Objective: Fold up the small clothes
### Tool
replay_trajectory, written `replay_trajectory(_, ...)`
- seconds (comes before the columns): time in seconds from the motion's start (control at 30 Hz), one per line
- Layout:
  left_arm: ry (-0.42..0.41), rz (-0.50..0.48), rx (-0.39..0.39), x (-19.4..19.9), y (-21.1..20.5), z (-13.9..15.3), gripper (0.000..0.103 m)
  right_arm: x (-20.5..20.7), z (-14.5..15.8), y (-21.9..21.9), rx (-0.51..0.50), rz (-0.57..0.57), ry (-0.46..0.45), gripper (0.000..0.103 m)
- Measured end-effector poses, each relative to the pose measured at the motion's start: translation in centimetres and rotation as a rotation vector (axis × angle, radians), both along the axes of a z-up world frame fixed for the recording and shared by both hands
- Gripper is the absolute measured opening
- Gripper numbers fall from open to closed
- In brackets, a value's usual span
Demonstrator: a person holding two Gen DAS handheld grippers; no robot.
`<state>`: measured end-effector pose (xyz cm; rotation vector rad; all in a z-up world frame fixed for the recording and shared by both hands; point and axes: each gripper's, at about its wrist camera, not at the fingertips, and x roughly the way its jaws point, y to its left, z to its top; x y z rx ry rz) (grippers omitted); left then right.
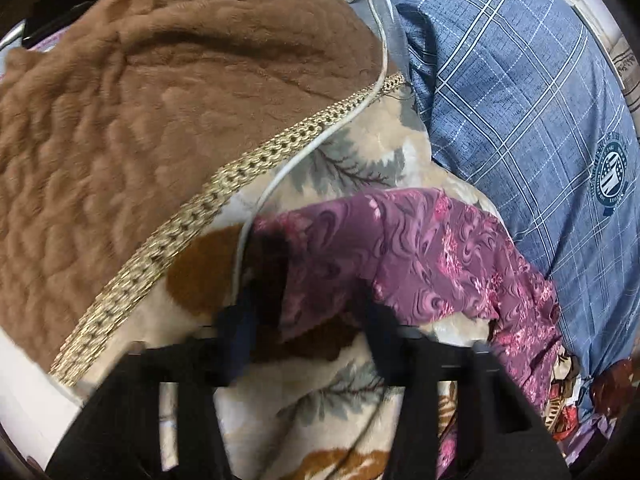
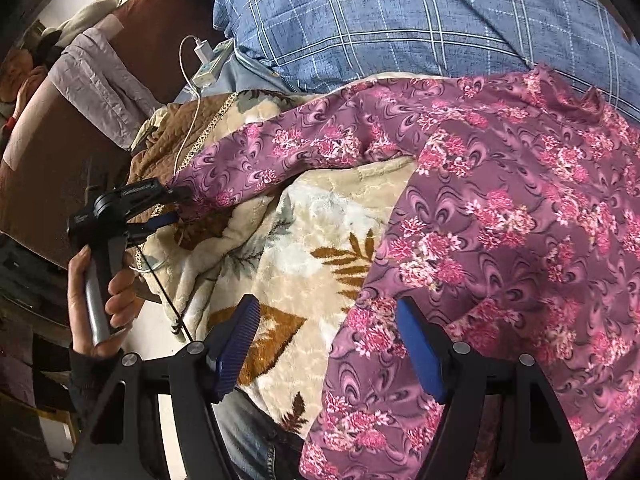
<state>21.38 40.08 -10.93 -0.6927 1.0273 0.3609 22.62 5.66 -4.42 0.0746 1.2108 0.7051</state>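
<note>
Sleeve end pinched, body still loose

Your left gripper [image 2: 176,204] is clamped on the purple floral garment [image 2: 500,208] at its sleeve end, the sleeve running back toward the body on the leaf-print blanket [image 2: 320,240]; your right gripper [image 2: 332,344] gapes wide over the garment's near edge.

Both views are evenly lit by soft, diffuse light; no hard shadows or glare are seen. Strong fisheye bending and dark vignetted corners are present. Left wrist view is motion-blurred, worst on the left gripper [image 1: 308,320] and purple floral garment [image 1: 420,248]. Right wrist view is rendered sharp; blue pads [image 2: 236,344] are crisp.
</note>
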Motion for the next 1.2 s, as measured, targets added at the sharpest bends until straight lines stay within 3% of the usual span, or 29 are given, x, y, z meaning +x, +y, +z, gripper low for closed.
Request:
replay_trajectory(0.03,0.006,-0.011,0.017,0.1,-0.2,0.1,0.008,0.1,-0.1,0.1,0.0,0.0,0.003,0.073)
replay_trajectory(0.07,0.012,-0.012,0.035,0.2,-0.5,0.2,0.001,0.2,-0.2,0.1,0.002,0.0,0.004,0.073)
replay_trajectory(0.33,-0.178,-0.168,0.194,-3.9,-8.3,7.6,0.001,0.9,1.2,-1.9,0.059,-0.03,0.003,0.072)
replay_trajectory(0.47,-0.244,-0.324,0.261,-6.0,-14.7,11.3,0.001,0.5,2.9,-4.4,0.1,-0.073,-0.025,0.072)
replay_trajectory(0.67,-0.285,-0.589,0.339,-7.0,-26.4,13.0,0.001,-0.3,4.5,-10.8,0.123,-0.181,-0.063,0.072)
replay_trajectory(0.8,-0.259,-0.811,0.348,-7.6,-34.4,10.7,0.001,0.0,4.6,-16.4,0.137,-0.286,-0.068,0.072)
replay_trajectory(0.97,-0.175,-1.057,0.363,-7.7,-42.6,3.7,0.001,0.6,2.9,-21.9,0.15,-0.38,-0.048,0.072)
replay_trajectory(1.07,-0.107,-1.118,0.36,-7.8,-45.2,-0.3,0.001,1.2,1.4,-23.4,0.148,-0.391,-0.022,0.072)
replay_trajectory(1.2,-0.074,-1.139,0.316,-8.6,-45.7,-2.0,0.009,2.1,0.0,-23.3,0.154,-0.361,-0.002,0.073)
